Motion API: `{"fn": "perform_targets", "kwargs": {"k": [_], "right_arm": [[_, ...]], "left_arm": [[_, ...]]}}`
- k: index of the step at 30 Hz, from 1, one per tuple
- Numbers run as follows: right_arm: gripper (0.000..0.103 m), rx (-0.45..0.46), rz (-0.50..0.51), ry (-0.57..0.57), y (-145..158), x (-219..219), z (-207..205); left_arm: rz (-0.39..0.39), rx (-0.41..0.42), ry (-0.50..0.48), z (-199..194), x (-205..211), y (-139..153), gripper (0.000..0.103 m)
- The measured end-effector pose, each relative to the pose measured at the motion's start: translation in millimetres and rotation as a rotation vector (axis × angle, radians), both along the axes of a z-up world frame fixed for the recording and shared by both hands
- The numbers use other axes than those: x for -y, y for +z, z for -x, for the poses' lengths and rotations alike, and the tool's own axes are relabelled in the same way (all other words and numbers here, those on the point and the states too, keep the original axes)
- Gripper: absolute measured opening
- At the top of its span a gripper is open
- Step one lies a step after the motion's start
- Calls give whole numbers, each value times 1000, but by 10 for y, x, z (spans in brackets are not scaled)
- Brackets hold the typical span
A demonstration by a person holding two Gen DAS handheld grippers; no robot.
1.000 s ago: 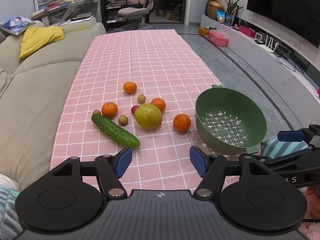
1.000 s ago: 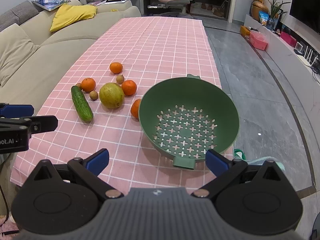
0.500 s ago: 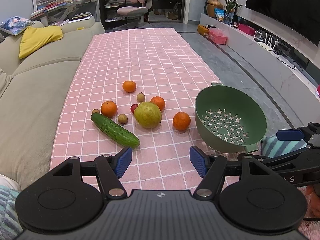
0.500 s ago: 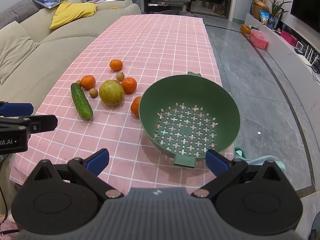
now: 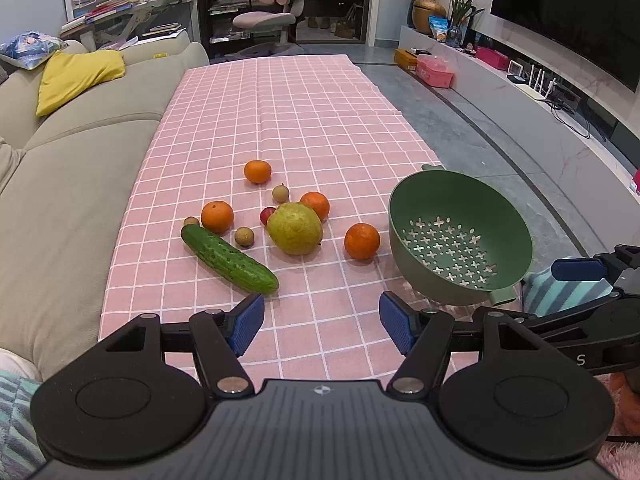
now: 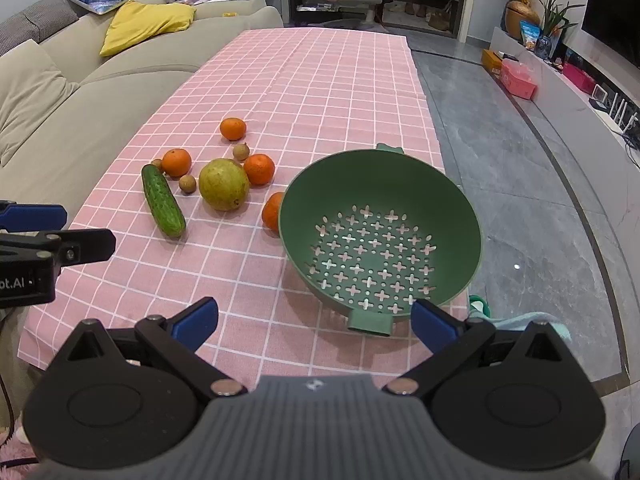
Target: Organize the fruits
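On the pink checked tablecloth (image 5: pixel 304 120) lies a group of produce: a green cucumber (image 5: pixel 229 259), a large yellow-green pear-like fruit (image 5: pixel 294 229), several oranges (image 5: pixel 362 241) and a few small brown round fruits (image 5: pixel 244 237). An empty green colander (image 5: pixel 460 236) stands to their right, near the table's right edge. My left gripper (image 5: pixel 322 322) hovers open over the near cloth, nothing between its blue pads. My right gripper (image 6: pixel 314 320) is open too, just short of the colander's (image 6: pixel 380 232) near handle. The cucumber (image 6: pixel 163 200) lies left of it.
A beige sofa (image 5: pixel 60 168) with a yellow cushion runs along the table's left side. Grey floor (image 6: pixel 520 184) and a low TV cabinet lie to the right. A pink office chair (image 5: pixel 268 16) stands beyond the far end. The far cloth carries nothing.
Both views have shifted very slightly; the fruits, the colander and both open grippers stay where they were.
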State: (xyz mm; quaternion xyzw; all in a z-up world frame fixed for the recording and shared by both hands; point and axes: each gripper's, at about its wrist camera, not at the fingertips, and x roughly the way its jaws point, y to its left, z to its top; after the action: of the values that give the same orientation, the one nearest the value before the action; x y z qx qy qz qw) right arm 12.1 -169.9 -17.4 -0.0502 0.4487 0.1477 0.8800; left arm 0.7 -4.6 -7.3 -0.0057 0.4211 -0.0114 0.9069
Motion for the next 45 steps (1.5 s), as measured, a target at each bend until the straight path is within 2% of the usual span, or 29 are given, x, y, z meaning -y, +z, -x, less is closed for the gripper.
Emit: {"fn": "perform_targets", "kwargs": {"k": [38, 45], "right_arm": [[99, -28, -15, -28, -15, 25, -40], [99, -34, -17, -22, -35, 15, -77]], "left_arm": [[-5, -26, -4, -31, 12, -56, 77], [30, -35, 5, -70, -56, -59, 77]]}}
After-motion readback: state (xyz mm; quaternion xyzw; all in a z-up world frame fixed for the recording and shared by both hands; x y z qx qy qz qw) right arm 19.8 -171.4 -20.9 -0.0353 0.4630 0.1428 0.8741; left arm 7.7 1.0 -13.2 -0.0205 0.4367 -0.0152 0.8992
